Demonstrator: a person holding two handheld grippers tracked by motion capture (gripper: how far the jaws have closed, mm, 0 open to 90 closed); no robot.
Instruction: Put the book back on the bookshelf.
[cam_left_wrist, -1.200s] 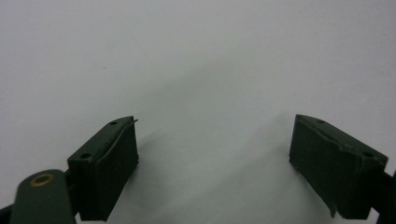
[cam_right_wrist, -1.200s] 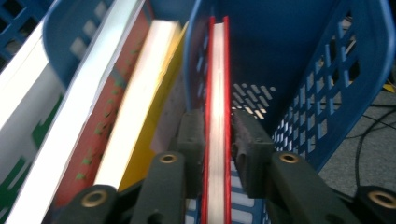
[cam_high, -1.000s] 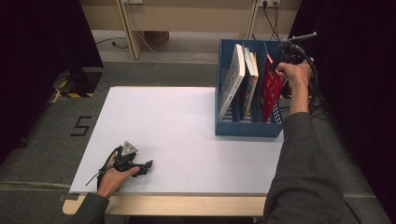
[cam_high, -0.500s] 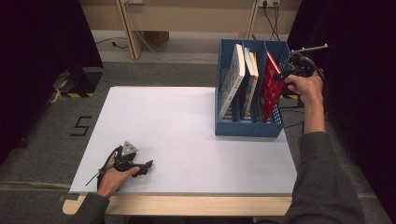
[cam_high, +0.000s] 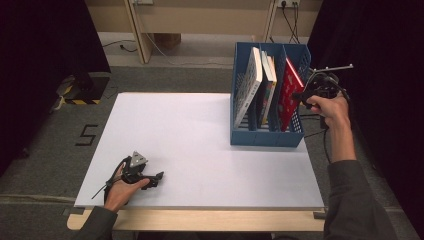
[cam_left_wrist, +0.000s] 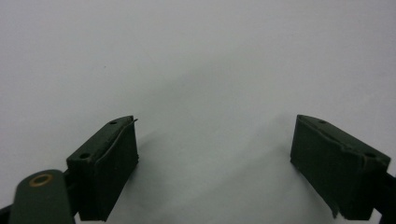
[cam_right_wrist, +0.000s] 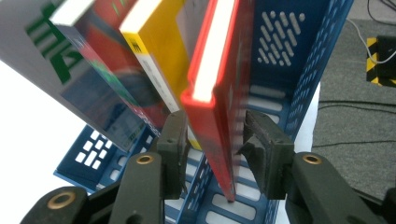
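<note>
The right gripper (cam_right_wrist: 212, 154) straddled the red book (cam_right_wrist: 217, 100) standing in the blue rack's (cam_high: 265, 137) rightmost slot, jaws closing but not visibly pinching, lifting undone, while the left gripper (cam_left_wrist: 215, 163) rested spread, empty, on the table (cam_high: 200, 130)

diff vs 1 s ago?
The right claw has slid outward to the right end of the blue file rack and dropped a little. Its jaws have just been opening, the red book between them. The left claw and the other books stayed put.
</note>
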